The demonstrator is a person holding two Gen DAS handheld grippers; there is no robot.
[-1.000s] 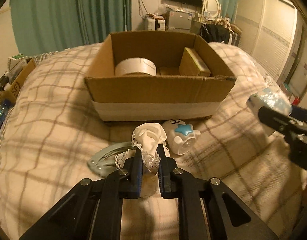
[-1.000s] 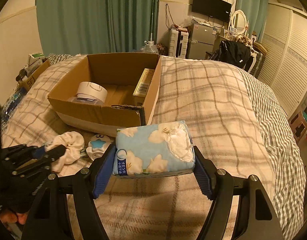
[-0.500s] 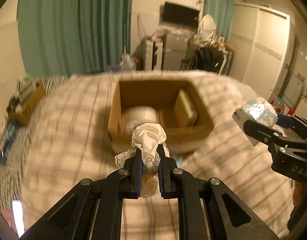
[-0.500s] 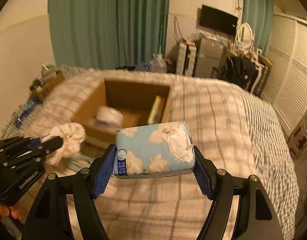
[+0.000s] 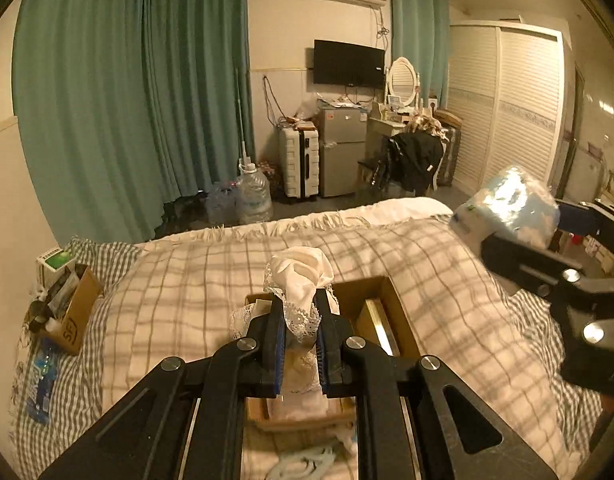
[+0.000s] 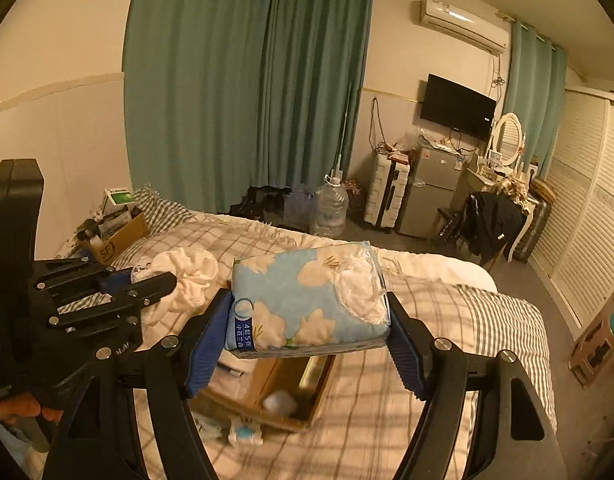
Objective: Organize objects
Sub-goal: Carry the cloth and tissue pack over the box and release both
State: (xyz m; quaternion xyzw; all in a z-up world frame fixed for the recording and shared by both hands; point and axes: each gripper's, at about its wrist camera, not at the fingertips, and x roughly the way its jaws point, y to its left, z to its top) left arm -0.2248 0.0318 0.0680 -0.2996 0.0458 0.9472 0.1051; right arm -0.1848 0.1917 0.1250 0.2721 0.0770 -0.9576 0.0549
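My left gripper (image 5: 299,320) is shut on a white lace-edged cloth (image 5: 301,276) and holds it in the air above the open cardboard box (image 5: 399,316) on the bed. My right gripper (image 6: 309,340) is shut on a blue floral tissue pack (image 6: 307,300), also held high over the box (image 6: 315,408). The tissue pack shows in the left wrist view (image 5: 507,208) at the right. The cloth shows in the right wrist view (image 6: 187,276) at the left, in the left gripper (image 6: 151,284). The box holds a gold-coloured carton (image 5: 381,326) and a white roll (image 6: 281,402).
A plaid blanket (image 5: 187,300) covers the bed. A small white toy with a blue star (image 6: 245,434) and a pale blue item (image 5: 303,464) lie beside the box's near side. A box of clutter (image 5: 67,312) sits at the bed's left edge. Furniture stands beyond the bed.
Both grippers have risen well above the bed with their loads and moved over the box, which now appears small and below them. The grips are unchanged.
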